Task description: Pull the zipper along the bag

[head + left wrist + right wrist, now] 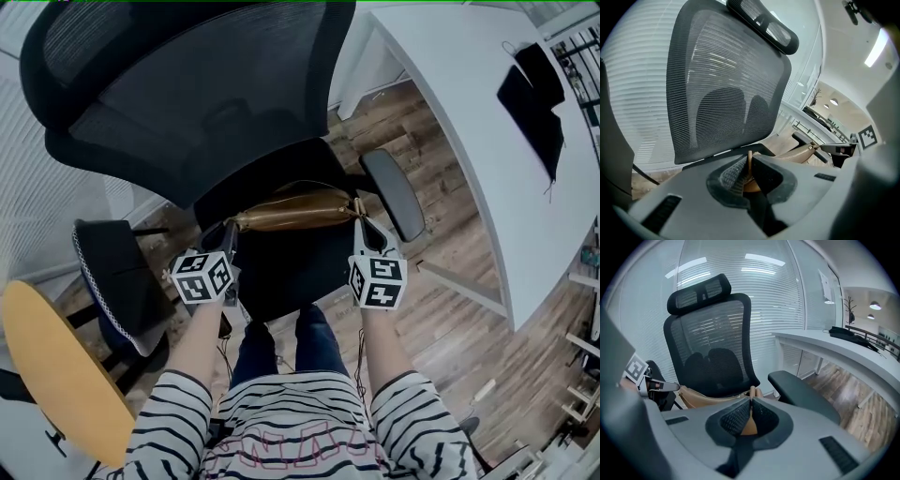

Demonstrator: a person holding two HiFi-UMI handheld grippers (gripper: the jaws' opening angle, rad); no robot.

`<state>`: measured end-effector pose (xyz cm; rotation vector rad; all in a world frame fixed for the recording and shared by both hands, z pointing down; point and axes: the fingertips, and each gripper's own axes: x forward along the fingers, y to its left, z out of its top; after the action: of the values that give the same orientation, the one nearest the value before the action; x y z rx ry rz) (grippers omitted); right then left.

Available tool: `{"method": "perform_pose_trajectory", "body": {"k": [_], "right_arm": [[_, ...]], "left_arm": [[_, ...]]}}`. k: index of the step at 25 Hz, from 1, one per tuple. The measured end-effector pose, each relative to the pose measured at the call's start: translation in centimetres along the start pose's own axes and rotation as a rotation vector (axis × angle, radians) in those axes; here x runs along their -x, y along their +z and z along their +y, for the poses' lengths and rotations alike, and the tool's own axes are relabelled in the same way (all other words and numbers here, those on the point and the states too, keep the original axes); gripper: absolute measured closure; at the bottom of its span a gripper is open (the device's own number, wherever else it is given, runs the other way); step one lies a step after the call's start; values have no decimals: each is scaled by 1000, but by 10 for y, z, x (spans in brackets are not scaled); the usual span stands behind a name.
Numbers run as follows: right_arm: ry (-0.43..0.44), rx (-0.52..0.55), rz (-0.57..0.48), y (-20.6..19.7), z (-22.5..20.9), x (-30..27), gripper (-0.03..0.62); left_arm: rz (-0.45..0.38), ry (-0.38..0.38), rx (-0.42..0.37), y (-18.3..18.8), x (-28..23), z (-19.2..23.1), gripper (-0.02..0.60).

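Over the office chair, the tan bag spans between my fingers, soft and light I'd judge, left gripper pinched shut on its end, right gripper clamped on the opposite tab, the sensible place to pull.

I see slim tan leather-like bag over black chair seat, long axis running left to right, top edge up and slightly bowed. Can't tell whether underside rests on seat. Left end pinched in left gripper, right end tab pinched in right gripper, bag stretched between them. Small metal fitting near right end. Zipper teeth too small for me to read as open or closed.
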<state>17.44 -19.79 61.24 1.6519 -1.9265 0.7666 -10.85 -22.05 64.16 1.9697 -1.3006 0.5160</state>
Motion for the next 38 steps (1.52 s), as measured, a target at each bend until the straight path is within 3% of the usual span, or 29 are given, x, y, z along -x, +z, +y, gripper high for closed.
{"method": "perform_pose_trajectory", "body": {"k": [15, 17, 20, 26, 38], "right_arm": [[-79, -25, -17, -10, 12, 5, 534], [-91, -34, -30, -10, 14, 11, 496], [-110, -54, -53, -9, 20, 23, 494], [-159, -95, -114, -2, 37, 56, 494], [-213, -120, -301, 25, 83, 153, 536]], "left_arm": [[63, -78, -86, 3, 4, -2, 532], [66, -88, -93, 2, 7, -2, 497], [62, -103, -99, 6, 15, -2, 480], [5, -158, -113, 25, 45, -7, 480], [-182, -289, -232, 70, 135, -44, 489]]}}
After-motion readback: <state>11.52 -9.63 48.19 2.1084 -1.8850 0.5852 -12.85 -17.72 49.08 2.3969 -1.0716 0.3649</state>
